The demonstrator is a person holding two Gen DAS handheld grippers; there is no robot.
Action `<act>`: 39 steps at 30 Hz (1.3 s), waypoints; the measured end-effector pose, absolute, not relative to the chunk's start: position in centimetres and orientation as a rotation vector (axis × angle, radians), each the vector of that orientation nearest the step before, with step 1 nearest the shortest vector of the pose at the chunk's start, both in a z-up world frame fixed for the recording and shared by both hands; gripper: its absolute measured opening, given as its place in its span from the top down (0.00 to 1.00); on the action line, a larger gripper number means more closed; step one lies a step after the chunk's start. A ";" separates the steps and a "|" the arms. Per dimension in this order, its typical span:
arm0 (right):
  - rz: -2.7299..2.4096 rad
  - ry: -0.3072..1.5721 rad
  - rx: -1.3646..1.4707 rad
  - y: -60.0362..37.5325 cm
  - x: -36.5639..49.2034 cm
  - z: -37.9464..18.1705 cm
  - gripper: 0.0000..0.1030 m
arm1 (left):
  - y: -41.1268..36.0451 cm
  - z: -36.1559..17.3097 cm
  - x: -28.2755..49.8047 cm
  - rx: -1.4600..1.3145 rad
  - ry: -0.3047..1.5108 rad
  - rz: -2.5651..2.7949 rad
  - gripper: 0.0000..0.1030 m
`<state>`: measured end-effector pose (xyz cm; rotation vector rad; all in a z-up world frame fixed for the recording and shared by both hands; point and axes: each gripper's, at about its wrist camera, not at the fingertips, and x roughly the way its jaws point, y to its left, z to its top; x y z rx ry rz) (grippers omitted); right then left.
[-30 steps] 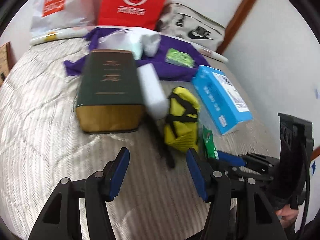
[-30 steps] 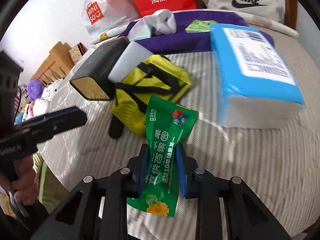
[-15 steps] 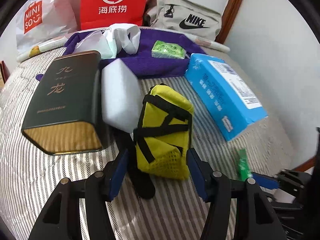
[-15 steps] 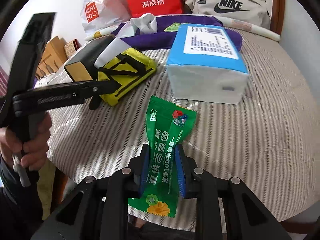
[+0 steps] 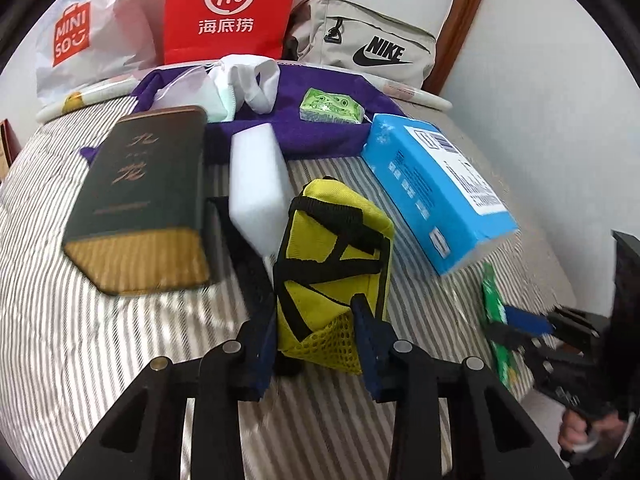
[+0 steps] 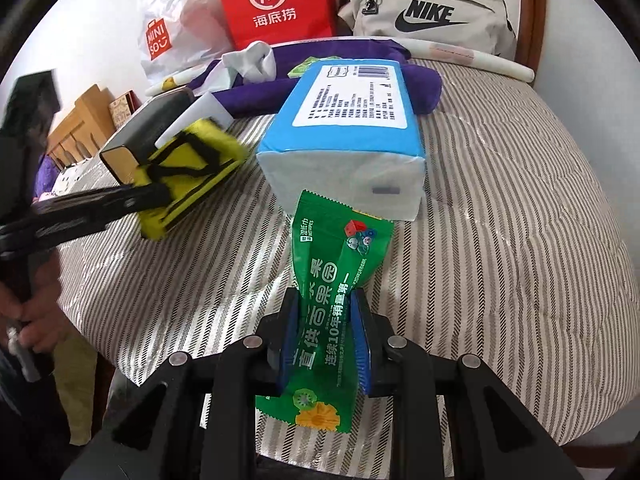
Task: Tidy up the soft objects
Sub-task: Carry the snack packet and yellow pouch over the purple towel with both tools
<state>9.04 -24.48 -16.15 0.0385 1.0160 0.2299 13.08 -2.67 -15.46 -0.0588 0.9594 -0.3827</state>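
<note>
Near bed's front edge, left gripper (image 5: 316, 344) just closing on yellow pouch (image 5: 332, 264); right gripper (image 6: 325, 336) pinching green packet (image 6: 332, 304).

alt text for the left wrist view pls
The left gripper, jaws just closed in, pinches the near end of a yellow pouch on a striped bed. Behind lie a dark box, white foam block and blue tissue pack.
</note>
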 end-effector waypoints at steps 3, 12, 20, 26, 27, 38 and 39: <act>0.230 1.016 0.030 -24.3 9.1 -16.2 0.75 | -1.5 -15.2 11.8 -0.078 0.956 -0.380 0.68; 0.225 1.005 0.038 -24.3 9.0 -16.2 0.75 | 3.1 -15.1 8.4 -0.125 0.953 -0.316 0.68; 0.223 0.976 0.039 -24.5 8.2 -14.9 0.75 | 6.5 -14.9 7.2 -0.179 0.949 -0.257 0.68; 0.232 0.953 0.056 -24.6 7.9 -13.2 0.76 | 8.0 -14.0 6.8 -0.218 0.943 -0.251 0.68; 0.232 0.949 0.056 -24.6 7.9 -13.0 0.76 | 8.3 -13.6 6.8 -0.228 0.939 -0.249 0.68; 0.282 0.893 0.041 -24.0 9.9 -8.9 0.76 | 8.8 -10.0 8.5 -0.241 0.885 -0.237 0.68; 0.286 0.892 0.040 -24.0 10.3 -8.7 0.76 | 8.9 -9.8 8.7 -0.239 0.883 -0.233 0.68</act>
